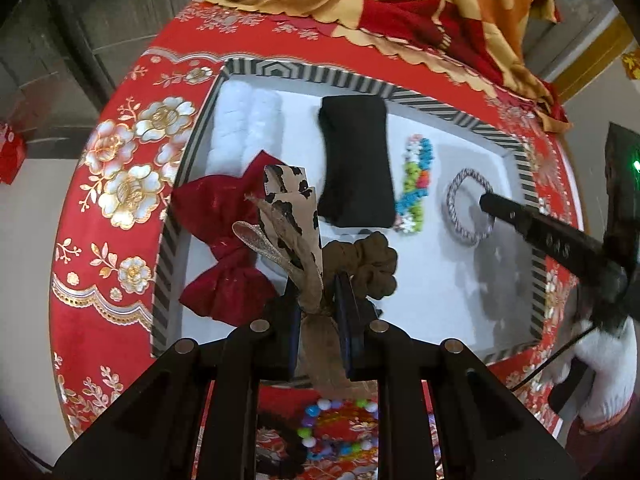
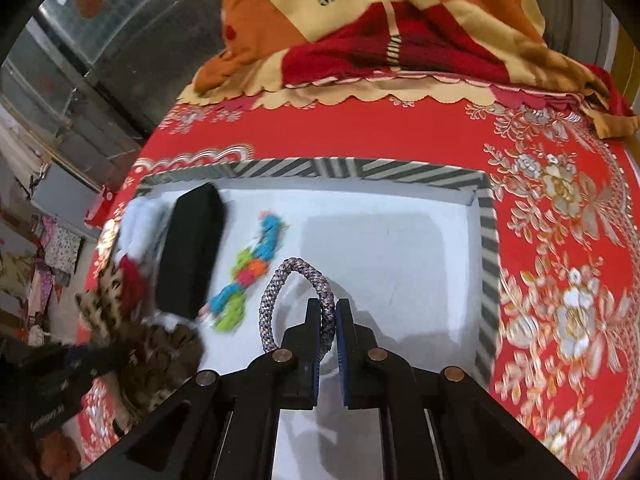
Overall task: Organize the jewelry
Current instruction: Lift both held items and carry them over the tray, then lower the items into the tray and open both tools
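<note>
The right gripper (image 2: 329, 312) pinches one side of a braided silver bracelet (image 2: 296, 284), low over the right part of the white tray (image 2: 486, 240). The left gripper (image 1: 318, 300) pinches a stiff spotted bow (image 1: 292, 216) above the tray's near left. The bracelet is a thin, round rope, so it might twist and slip out. The bow could drop on the soft brown scrunchie (image 1: 370, 264) or shiny red bow (image 1: 224, 248).

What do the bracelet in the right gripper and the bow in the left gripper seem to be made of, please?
Bracelet: looks like braided cord or woven beads, grey-lilac with a speckled, slightly shiny weave; which one is unclear.
Bow: seems to be stiff fabric or faux leather, matte tan with black leopard print, plus a glittery loop.
</note>
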### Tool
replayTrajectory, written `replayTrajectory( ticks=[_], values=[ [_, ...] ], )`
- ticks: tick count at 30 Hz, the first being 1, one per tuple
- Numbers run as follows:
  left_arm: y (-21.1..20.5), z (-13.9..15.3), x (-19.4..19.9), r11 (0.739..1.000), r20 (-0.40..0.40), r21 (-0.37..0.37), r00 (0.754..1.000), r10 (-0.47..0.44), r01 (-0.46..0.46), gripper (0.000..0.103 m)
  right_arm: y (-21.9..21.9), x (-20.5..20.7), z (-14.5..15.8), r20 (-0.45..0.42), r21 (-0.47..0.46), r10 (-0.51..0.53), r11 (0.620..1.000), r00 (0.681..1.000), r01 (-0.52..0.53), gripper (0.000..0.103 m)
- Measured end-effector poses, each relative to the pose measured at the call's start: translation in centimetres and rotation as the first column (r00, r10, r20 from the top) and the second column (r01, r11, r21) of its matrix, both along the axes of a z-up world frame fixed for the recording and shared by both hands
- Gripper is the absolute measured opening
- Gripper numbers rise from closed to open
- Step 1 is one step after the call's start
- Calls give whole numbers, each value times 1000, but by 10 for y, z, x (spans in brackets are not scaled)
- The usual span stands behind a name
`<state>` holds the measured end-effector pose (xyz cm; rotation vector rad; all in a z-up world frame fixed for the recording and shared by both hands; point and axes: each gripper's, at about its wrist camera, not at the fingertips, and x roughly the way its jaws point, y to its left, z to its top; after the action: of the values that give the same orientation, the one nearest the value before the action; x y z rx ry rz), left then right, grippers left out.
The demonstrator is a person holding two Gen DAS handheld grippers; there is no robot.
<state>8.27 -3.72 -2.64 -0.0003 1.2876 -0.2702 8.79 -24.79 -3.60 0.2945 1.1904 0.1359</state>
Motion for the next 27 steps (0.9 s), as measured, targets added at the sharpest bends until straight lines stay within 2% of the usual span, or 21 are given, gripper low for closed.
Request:
replayTrajectory(
  ticks=[5,8,12,14,18,22,27],
  values=[
    [0,-1,2,1000,8,5,1000,11,-11,15,-6,19,-11,-8,11,-22,1000,1000,22,7],
    [1,0,2,1000,13,2,1000,18,-18,19,-10,25,-15,-2,23,-33,999,999,33,7],
    [2,5,1,1000,29,-1,999,25,-25,40,-11,25,-15,5,26,-33,999,999,33,11],
    [3,9,-2,1000,35,-3,999,25,-25,45,-13,22,-13,7,32,-37,999,999,36,14],
    [2,18,-9,1000,63,16,998,14,-15,46,-14,6,3,33,40,-36,999,999,34,16],
    [2,27,-20,999,92,36,996,10,-13,46,-11,-14,23,61,30,-25,999,998,23,26],
    [1,35,-35,999,119,52,993,4,-11,46,-5,-49,50,97,26,-29,999,995,26,30]
  ],
)
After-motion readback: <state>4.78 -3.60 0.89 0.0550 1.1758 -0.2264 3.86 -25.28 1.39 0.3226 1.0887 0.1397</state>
